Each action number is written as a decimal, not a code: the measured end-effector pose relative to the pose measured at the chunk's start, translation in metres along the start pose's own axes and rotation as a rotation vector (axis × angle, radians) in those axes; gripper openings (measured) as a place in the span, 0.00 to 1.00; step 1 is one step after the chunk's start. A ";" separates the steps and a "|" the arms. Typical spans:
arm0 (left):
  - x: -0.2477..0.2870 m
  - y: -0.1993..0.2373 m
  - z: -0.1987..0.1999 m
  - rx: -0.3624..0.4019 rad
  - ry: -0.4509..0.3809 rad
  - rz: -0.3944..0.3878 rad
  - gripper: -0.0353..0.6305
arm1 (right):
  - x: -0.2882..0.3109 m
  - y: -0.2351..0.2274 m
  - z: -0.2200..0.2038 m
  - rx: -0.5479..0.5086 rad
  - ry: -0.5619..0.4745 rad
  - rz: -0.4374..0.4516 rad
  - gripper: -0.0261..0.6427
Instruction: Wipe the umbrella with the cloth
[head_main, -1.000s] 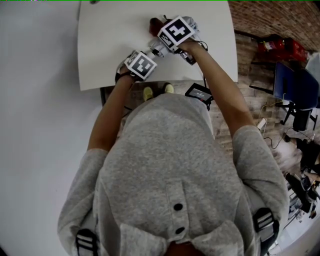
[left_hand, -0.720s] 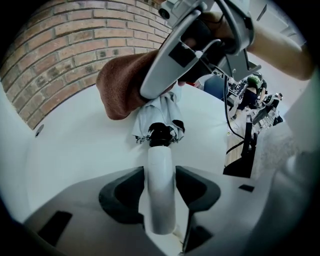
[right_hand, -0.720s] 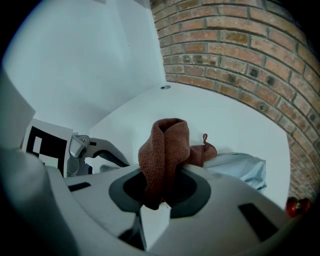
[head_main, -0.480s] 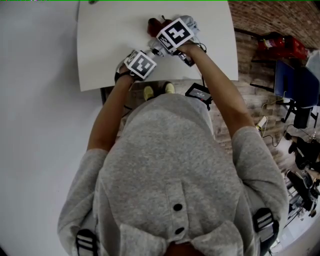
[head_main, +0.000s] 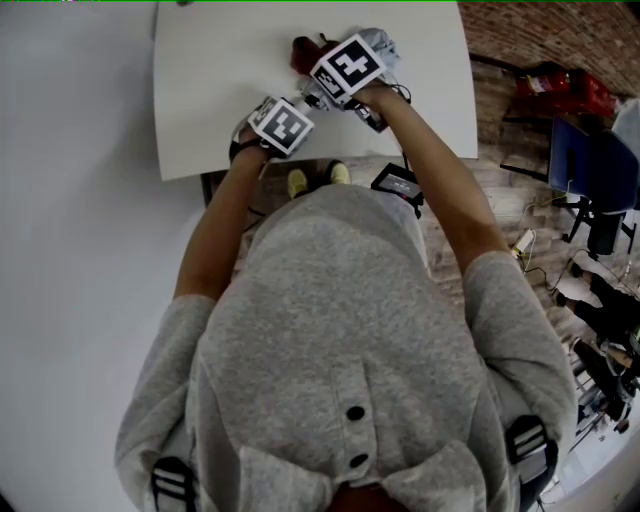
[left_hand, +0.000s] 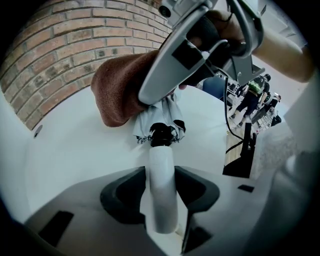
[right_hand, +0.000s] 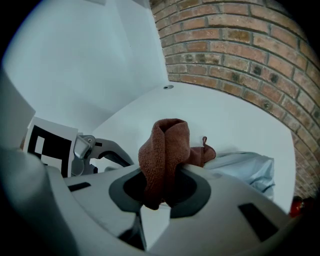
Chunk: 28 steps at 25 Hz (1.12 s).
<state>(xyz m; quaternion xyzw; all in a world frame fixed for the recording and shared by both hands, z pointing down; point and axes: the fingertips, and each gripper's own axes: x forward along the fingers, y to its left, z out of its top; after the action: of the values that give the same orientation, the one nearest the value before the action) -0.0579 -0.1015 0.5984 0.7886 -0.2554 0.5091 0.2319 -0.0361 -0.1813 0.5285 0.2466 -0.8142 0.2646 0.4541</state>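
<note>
Since a second earlier, the right claw (right_hand: 160, 192) and its cloth (right_hand: 165, 147) had been nudged slightly toward the upper left of the head view, while the left claw (left_hand: 162, 192) was kept where it was. The left claw's jaws had just been drawn a little closer. The white handle (left_hand: 161, 167) of the umbrella (left_hand: 160, 116) was clamped between their dark pads (left_hand: 125, 192) and stood up through the gap. Beyond the handle a black collar (left_hand: 161, 134) was seen, then the folded grey canopy (right_hand: 250, 170), laid on the white bench (head_main: 200, 100) and pointed away from the person. The right claw was closed on a bunched fold of the brown cloth, which was pinched between both pads and stuck out above them. The rest of the cloth was laid against the canopy just past the collar, with a small loop (right_hand: 204, 142) shown at its edge. In the head view both claws were held close together over the bench, the right one farther from the person. A brick wall (left_hand: 65, 45) was seen behind the bench.
</note>
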 end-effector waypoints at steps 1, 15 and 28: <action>0.001 0.000 -0.001 0.001 -0.001 0.001 0.34 | 0.001 0.001 -0.001 0.002 0.000 0.004 0.16; 0.000 0.002 0.003 0.009 -0.016 0.004 0.34 | -0.009 0.012 -0.016 0.063 -0.058 0.085 0.16; -0.001 0.006 0.004 0.027 -0.039 0.019 0.34 | -0.030 -0.020 -0.061 0.189 -0.117 0.026 0.16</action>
<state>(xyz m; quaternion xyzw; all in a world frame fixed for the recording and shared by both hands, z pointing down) -0.0597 -0.1082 0.5969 0.7990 -0.2603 0.4991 0.2114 0.0281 -0.1511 0.5339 0.2929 -0.8138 0.3310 0.3772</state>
